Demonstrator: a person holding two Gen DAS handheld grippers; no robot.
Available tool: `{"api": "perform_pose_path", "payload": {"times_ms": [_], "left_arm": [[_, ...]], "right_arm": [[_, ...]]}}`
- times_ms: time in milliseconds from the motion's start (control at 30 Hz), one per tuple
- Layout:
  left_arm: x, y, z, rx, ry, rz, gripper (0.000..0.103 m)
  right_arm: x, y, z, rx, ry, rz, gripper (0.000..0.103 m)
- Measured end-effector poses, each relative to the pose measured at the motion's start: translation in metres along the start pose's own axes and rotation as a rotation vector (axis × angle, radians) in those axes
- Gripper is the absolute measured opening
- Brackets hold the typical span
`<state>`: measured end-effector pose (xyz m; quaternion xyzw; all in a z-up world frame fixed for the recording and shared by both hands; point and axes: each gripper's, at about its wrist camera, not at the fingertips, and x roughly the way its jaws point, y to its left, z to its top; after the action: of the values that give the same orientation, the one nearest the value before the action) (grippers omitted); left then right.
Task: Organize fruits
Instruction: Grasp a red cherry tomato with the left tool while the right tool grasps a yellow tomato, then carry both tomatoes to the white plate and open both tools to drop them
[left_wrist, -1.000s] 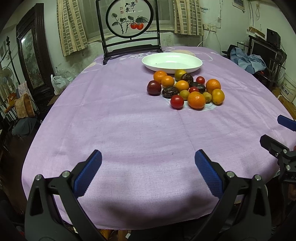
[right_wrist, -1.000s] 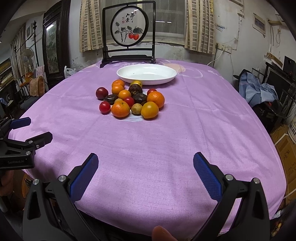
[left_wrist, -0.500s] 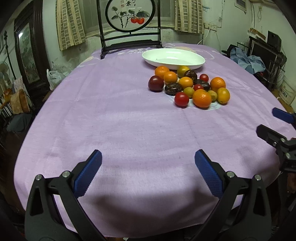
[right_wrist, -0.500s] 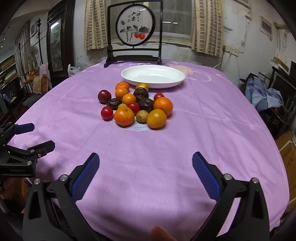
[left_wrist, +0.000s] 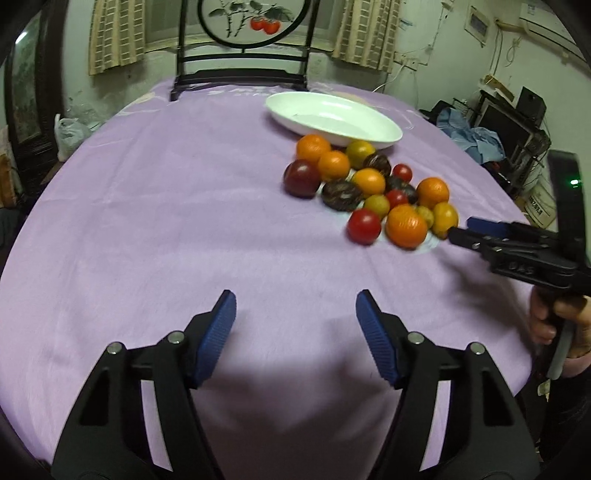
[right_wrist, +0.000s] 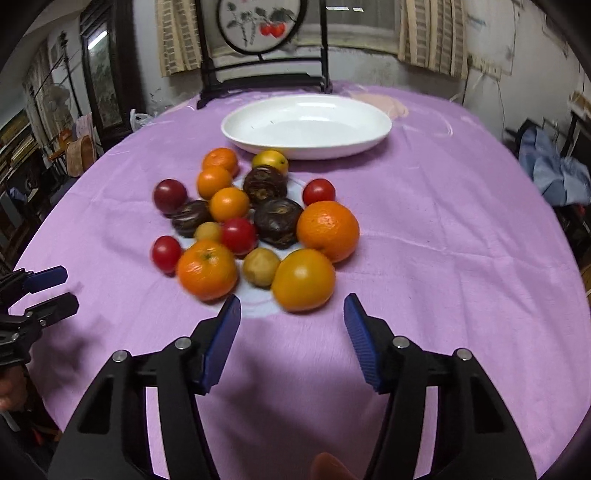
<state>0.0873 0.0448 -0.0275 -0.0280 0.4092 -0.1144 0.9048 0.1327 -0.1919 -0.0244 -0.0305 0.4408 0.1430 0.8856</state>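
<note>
**Right tongs lined up on the front fruit, nothing picked yet**

Nearest the camera in the right wrist view, the right gripper (right_wrist: 291, 321) has its jaws spread wide and empty, blue pads hanging over the purple cloth (right_wrist: 443, 229). Just past the tips sits a yellow-orange fruit (right_wrist: 303, 279), pretty much centred in the gap, with a big tangerine (right_wrist: 207, 268) off the left pad and a small tan one (right_wrist: 260, 266) squeezed between them. So I'd call this the approach step of the first pick, not a grab yet.

The left gripper (left_wrist: 295, 325) is also wide and holding nothing, parked over bare cloth well short of the pile (left_wrist: 369, 188). Looks like it's just waiting.

Behind the front row: orange (right_wrist: 327, 230), a couple of dark wrinkly fruits, red tomatoes, a plum-coloured one out on the left. All bunched up and touching, which is the tricky bit.

Farthest back, the white dish (right_wrist: 306, 125) sits with no fruit in it, just beyond the pile, so nothing's sorted so far.

Next move, my guess: ease forward a little more, drop low so the pads straddle the yellow-orange one at its widest, and close gently. The left pad has little room beside the tan fruit, so it could nudge that or the tangerine rolling.
</note>
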Motion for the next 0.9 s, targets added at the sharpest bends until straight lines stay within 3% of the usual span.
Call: {"api": "perform_pose_path", "payload": {"times_ms": [133, 267, 433, 600, 900], "left_arm": [[0.015, -0.007, 0.014, 0.022, 0.006, -0.033, 0.068], [0.033, -0.017, 0.029, 0.068, 0.028, -0.055, 0.067], [0.053, -0.037, 0.043, 0.135, 0.050, -0.103, 0.059], [0.071, -0.049, 0.048, 0.188, 0.090, -0.101, 0.047], [0.089, -0.055, 0.054, 0.195, 0.135, -0.108, 0.040]], "right_arm": [[0.014, -0.010, 0.008, 0.044, 0.032, 0.060, 0.054], [0.019, -0.022, 0.012, 0.080, 0.048, 0.132, 0.040], [0.008, -0.034, 0.008, 0.136, -0.008, 0.235, 0.039], [0.004, -0.037, 0.009, 0.150, -0.032, 0.271, 0.040], [0.007, -0.042, 0.010, 0.166, -0.011, 0.301, 0.040]]}}
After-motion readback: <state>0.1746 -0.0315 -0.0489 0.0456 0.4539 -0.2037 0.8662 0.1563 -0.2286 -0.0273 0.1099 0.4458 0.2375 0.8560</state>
